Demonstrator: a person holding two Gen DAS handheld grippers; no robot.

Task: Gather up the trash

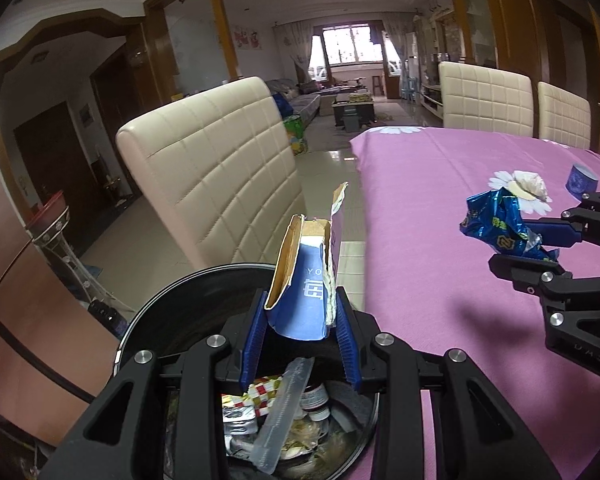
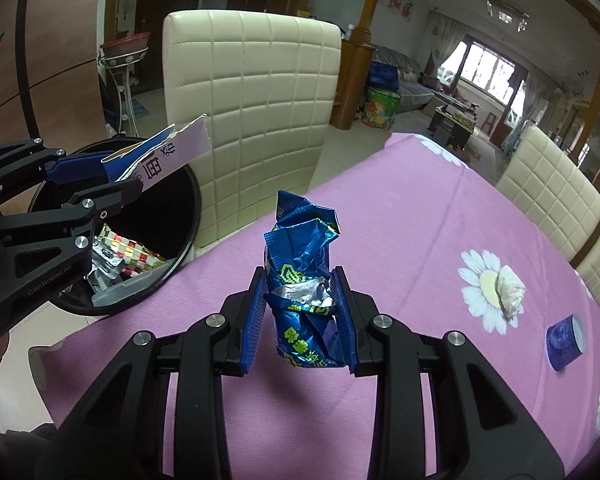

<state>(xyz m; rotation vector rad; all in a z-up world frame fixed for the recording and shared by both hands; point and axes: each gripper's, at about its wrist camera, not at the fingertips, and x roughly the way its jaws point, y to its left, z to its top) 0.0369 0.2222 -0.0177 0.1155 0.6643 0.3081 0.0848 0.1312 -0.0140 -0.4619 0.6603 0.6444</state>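
My left gripper (image 1: pixel 300 320) is shut on a torn blue cardboard box (image 1: pixel 306 280) and holds it above the black trash bin (image 1: pixel 148 312), which has wrappers and a plastic strip inside. From the right wrist view the same box (image 2: pixel 160 160) hangs over the bin (image 2: pixel 188 216) beside the table edge. My right gripper (image 2: pixel 300 304) is shut on a crumpled blue foil wrapper (image 2: pixel 300 264) above the purple tablecloth (image 2: pixel 420 208). In the left wrist view that wrapper (image 1: pixel 496 224) and the right gripper (image 1: pixel 540 244) are at the right.
A crumpled white tissue (image 2: pixel 510 288) and a small blue cup on its side (image 2: pixel 564 340) lie on the table at the right. A cream padded chair (image 2: pixel 252 92) stands behind the bin; two more chairs (image 2: pixel 548 196) line the table's far side.
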